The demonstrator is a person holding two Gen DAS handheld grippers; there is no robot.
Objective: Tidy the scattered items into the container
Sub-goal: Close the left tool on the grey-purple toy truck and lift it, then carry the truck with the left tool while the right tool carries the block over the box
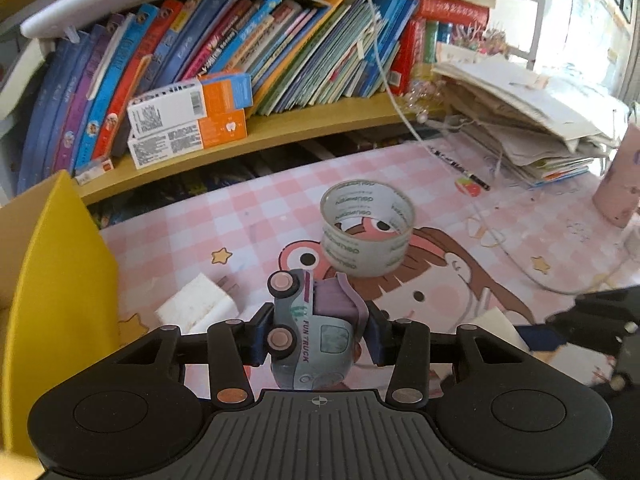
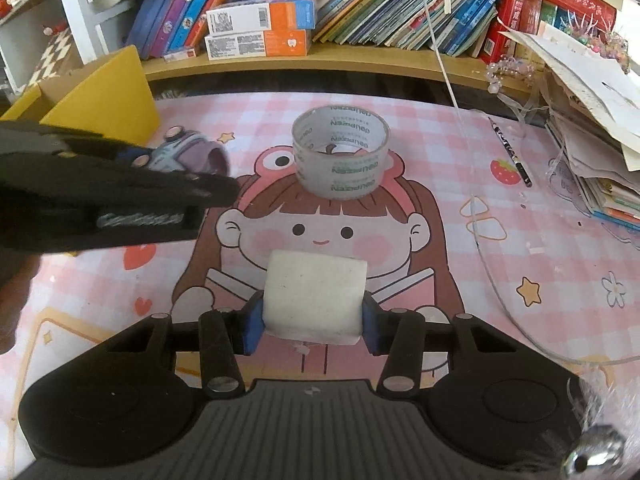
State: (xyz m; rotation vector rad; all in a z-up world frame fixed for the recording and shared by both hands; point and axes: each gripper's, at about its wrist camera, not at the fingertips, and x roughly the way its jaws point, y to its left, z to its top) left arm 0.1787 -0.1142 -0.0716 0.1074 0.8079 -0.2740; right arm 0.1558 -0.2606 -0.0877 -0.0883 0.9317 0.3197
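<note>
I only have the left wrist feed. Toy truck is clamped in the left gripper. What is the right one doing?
Observer: The right gripper is shut on a white foam block.
Operator: Anything still loose on the mat?
Observer: The tape roll stands on the mat, past the block.
Operator: Is the container visible from there?
Observer: Yes, the yellow box sits at far left below the shelf, open; the left gripper with the toy truck is just beside it.

Desk: pink checked mat (image 2: 460, 140) with a cartoon girl on it.
On the mat: a clear tape roll (image 2: 340, 152), a pencil (image 2: 510, 150), a yellow box (image 2: 108, 92).
Shelf: wooden board (image 1: 320, 120) holding books (image 1: 280, 40) and two small boxes (image 1: 188, 120).
</note>
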